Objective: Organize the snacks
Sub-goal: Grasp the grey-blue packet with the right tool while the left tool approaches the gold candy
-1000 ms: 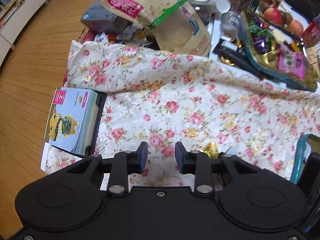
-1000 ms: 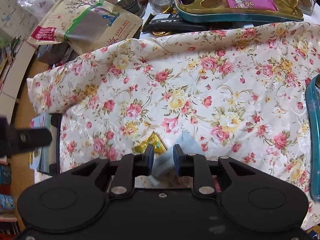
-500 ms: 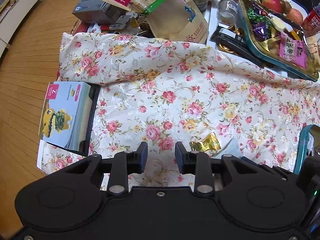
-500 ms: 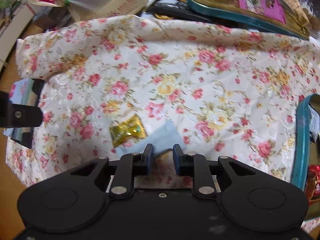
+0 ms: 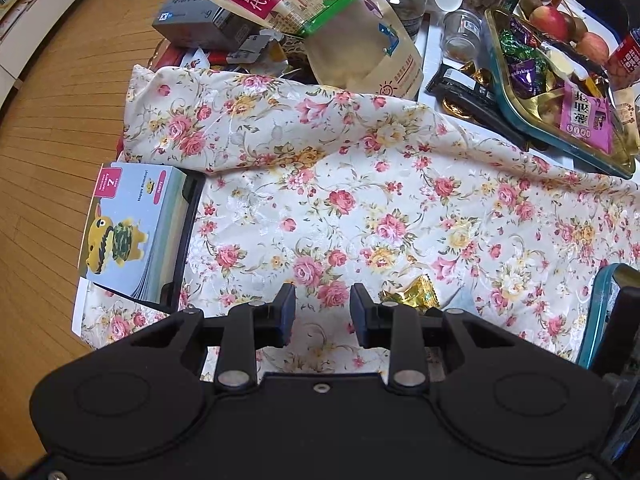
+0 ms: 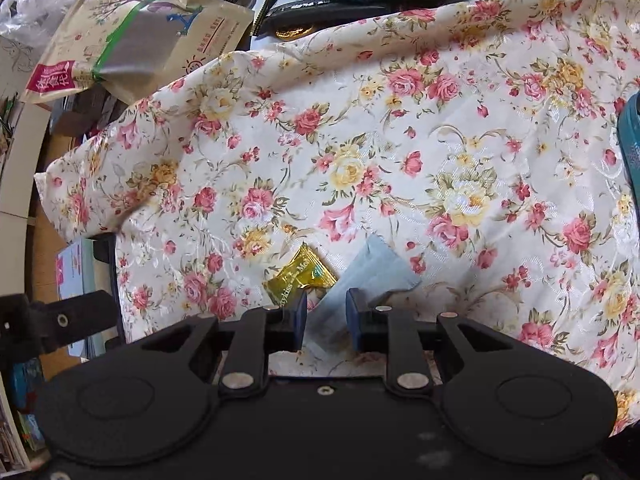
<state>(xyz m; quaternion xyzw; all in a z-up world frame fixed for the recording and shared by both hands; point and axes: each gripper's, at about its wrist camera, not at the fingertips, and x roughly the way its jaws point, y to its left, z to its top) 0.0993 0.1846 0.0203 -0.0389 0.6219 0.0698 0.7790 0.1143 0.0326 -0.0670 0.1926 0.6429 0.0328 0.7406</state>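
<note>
1. Your left claw [image 5: 322,312] hangs low over the floral cloth [image 5: 360,208] with its jaws parted and nothing between them.
2. Your right claw [image 6: 326,320] has its jaws a narrow gap apart, and a pale blue packet [image 6: 368,276] runs into that gap; I cannot tell whether the pads actually press on it.
3. The gold-wrapped candy [image 6: 302,278] lies on the cloth at about 11 o'clock from your right claw, just beside the blue packet; whether the two touch is unclear.
4. From the left wrist view, that same candy [image 5: 412,294] sits at roughly 2 o'clock of the left claw, partly hidden behind its right finger.
5. A teal tray [image 5: 532,120] holding wrapped sweets and a pink packet sits at 1 o'clock on the bench, past the cloth's far edge.
6. A large beige snack bag [image 5: 328,12] with a red label lies at 12 o'clock, resting on other clutter.
7. A boxed calendar with a yellow cartoon figure [image 5: 128,236] stands at 9 o'clock, at the cloth's left edge.
8. A second teal rim [image 5: 600,312] shows at 3 o'clock of the left claw.
</note>
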